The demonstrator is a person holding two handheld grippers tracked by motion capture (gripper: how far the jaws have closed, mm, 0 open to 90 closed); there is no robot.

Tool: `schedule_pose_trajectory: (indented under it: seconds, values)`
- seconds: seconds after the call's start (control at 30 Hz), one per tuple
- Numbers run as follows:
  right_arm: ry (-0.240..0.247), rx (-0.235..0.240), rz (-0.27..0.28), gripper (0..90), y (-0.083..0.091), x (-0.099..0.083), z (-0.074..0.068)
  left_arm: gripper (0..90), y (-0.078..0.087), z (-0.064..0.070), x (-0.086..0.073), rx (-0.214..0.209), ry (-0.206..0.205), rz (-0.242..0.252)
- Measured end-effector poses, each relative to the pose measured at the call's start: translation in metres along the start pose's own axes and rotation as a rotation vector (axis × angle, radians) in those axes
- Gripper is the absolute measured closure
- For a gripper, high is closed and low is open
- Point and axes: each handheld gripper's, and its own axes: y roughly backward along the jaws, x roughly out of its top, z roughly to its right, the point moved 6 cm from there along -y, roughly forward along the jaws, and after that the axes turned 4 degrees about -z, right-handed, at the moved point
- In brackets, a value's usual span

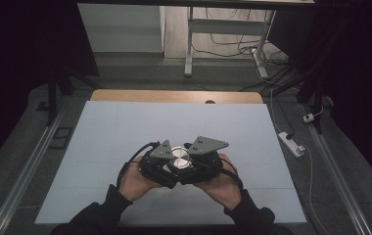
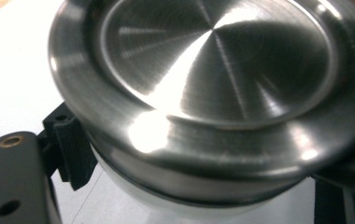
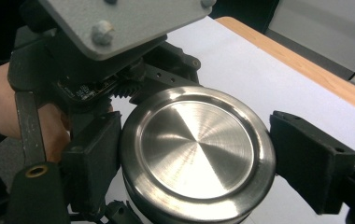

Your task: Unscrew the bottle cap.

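Note:
A round container with a brushed steel lid [image 1: 179,157] [image 3: 196,154] sits on the white table cover [image 1: 125,127], held between both hands. In the left gripper view the lid [image 2: 213,60] is very close, and a white body [image 2: 166,198] shows under it. My left gripper [image 1: 167,169] [image 2: 199,186] has its jaws against the body just below the lid; one black pad [image 2: 73,154] touches it. My right gripper [image 1: 194,166] [image 3: 196,154] is shut across the lid, a pad [image 3: 91,158] pressed on each side. The left gripper's grey plate [image 3: 119,18] hangs over the lid's far side.
The wooden table edge [image 1: 174,96] runs along the back of the white cover. A power strip [image 1: 291,143] and cables lie on the floor at the right. White desk legs [image 1: 189,49] stand behind. Metal rails [image 1: 22,181] flank the table.

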Motion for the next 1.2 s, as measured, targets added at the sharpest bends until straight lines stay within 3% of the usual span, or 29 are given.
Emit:
schedule_pose_trajectory:
  seconds: [0.1,0.17,0.4,0.5,0.57,0.63,0.7,0.77,0.9,1.07,1.2]
  values:
    - [0.014,0.016,-0.008,19.2,0.002,0.001,-0.001,15.5,0.002,0.002,0.0,-0.034,-0.029,0.009]
    - [0.03,0.061,-0.011,19.2,0.006,0.002,-0.001,15.5,0.004,0.004,0.001,-0.083,-0.047,0.022]
    - [0.081,0.316,0.036,19.4,0.021,0.001,0.004,15.5,0.01,0.016,0.004,-0.215,-0.126,0.052]
    - [0.087,0.374,0.051,18.9,0.024,-0.002,0.006,15.5,0.008,0.017,0.005,-0.205,-0.131,0.045]
    - [0.045,0.348,0.044,12.5,0.022,-0.002,0.009,15.5,0.008,0.014,0.005,-0.169,-0.102,0.034]
    - [0.017,0.311,0.04,9.9,0.021,-0.001,0.009,15.5,0.008,0.01,0.005,-0.107,-0.074,0.018]
    - [0.011,0.231,0.017,8.1,0.018,0.0,0.007,15.5,0.007,0.005,0.003,-0.049,-0.043,0.004]
    - [0.001,0.158,-0.006,8.3,0.013,0.001,0.002,15.5,0.006,0.002,0.003,-0.018,-0.013,-0.003]
    - [0.004,0.004,-0.002,14.1,0.005,0.003,-0.002,15.5,0.003,0.004,0.003,0.031,-0.009,-0.022]
    - [-0.01,0.0,-0.017,18.8,0.002,0.0,-0.002,15.5,0.001,0.006,0.002,0.019,-0.02,-0.033]
    - [0.02,0.084,-0.006,19.7,0.005,0.0,-0.001,15.5,0.003,0.007,0.002,-0.083,-0.043,0.0]
